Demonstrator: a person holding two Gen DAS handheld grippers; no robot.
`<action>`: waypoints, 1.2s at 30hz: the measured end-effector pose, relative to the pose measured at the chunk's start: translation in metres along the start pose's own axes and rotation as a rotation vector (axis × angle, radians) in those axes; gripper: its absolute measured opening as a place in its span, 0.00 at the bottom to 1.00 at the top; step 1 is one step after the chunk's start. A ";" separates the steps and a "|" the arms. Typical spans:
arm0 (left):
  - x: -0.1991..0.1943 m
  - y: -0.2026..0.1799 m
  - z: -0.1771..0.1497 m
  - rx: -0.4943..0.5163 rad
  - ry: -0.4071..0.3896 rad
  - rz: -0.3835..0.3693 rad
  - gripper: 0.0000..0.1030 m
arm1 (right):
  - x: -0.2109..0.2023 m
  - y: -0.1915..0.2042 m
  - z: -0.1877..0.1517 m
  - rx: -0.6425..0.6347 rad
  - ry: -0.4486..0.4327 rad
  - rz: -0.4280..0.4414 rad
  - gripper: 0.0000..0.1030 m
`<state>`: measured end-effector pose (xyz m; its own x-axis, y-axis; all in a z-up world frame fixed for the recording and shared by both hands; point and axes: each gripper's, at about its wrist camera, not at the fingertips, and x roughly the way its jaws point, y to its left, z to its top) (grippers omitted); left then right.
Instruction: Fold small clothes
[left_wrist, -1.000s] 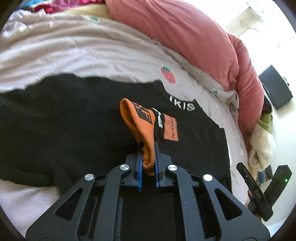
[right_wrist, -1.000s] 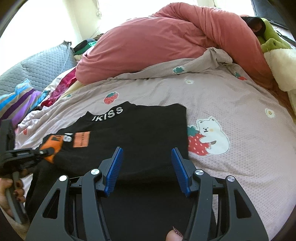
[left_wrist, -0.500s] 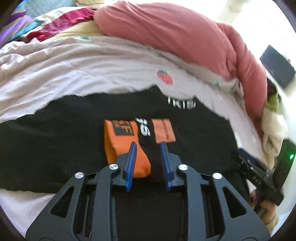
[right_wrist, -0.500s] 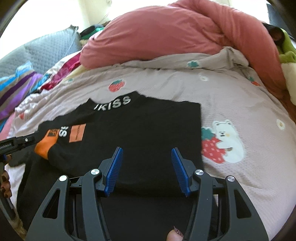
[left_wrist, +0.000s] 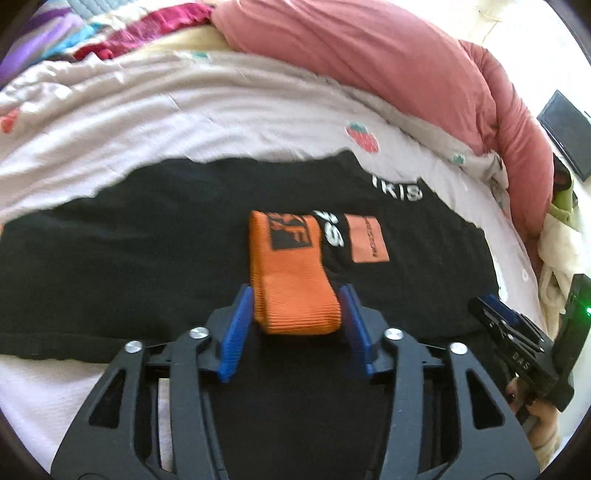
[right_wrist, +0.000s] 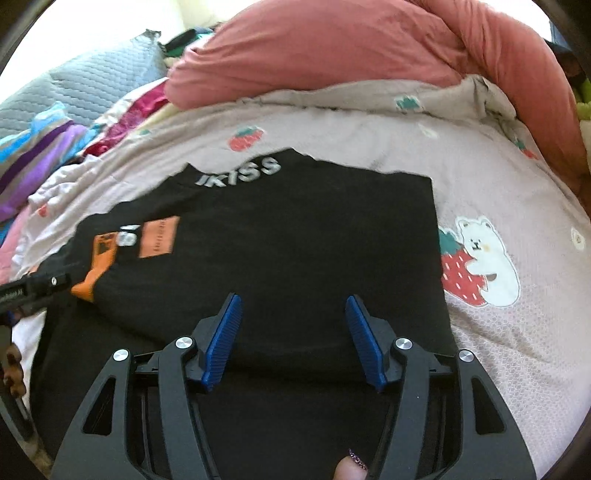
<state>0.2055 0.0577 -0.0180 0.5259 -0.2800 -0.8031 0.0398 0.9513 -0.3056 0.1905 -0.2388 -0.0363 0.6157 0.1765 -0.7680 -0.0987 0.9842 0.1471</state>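
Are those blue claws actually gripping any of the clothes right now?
Nothing is held. The left gripper is opening; the sweater's orange cuff lies loose between its jaws. The right gripper, also opening, has only the black sweater beneath it.

Matt black cloth shirt (right_wrist: 303, 251) (ribbed orange knit cuff (left_wrist: 295, 295)), textured bedsheet (right_wrist: 517, 332)

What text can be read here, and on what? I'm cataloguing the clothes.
"IKISS": white letters at the collar of the black top.
"DAS": on the right gripper, seen from the left wrist.
Orange patch: print too small to read.
Orange cuff: black logo blurred, unreadable.
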 end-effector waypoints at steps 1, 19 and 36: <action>-0.003 0.001 0.000 0.005 -0.009 0.012 0.46 | -0.003 0.003 0.000 -0.006 -0.010 0.008 0.67; -0.062 0.047 -0.014 -0.029 -0.151 0.210 0.91 | -0.040 0.077 0.007 -0.135 -0.110 0.106 0.93; -0.103 0.139 -0.031 -0.278 -0.204 0.341 0.91 | -0.041 0.160 0.011 -0.271 -0.115 0.217 0.94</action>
<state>0.1310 0.2147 0.0065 0.6266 0.0998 -0.7729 -0.3783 0.9060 -0.1897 0.1580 -0.0887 0.0251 0.6399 0.3942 -0.6596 -0.4312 0.8947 0.1164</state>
